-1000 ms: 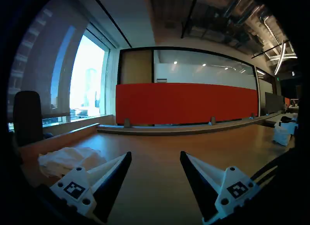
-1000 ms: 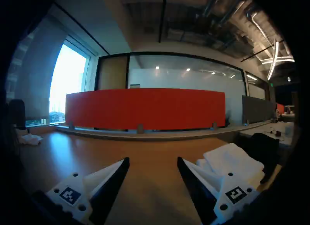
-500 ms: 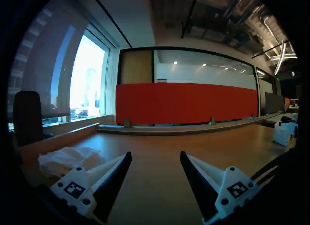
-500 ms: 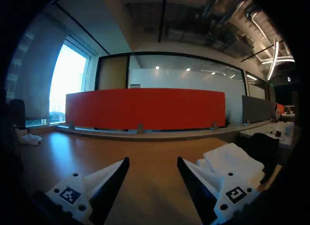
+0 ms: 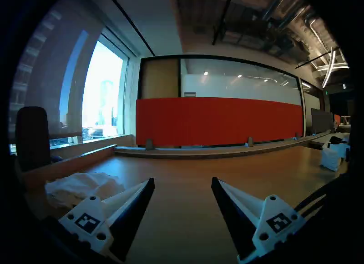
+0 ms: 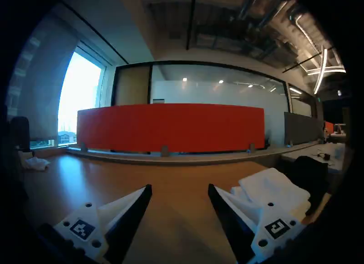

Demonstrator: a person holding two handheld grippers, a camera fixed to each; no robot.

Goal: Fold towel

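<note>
Well, your left tongs (image 5: 182,179) and right tongs (image 6: 179,186) sit spread above the glossy wooden worktop (image 5: 182,164); a long red divider panel (image 5: 218,121) backs it, beside a bright window (image 5: 102,105).

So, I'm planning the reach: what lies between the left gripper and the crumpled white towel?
Nothing but bare wooden table, by the left gripper view: the crumpled towel lies just past the open left gripper, one finger hiding its near edge.

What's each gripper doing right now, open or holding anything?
Left gripper: open, holding nothing.
Right gripper: open, holding nothing.
</note>
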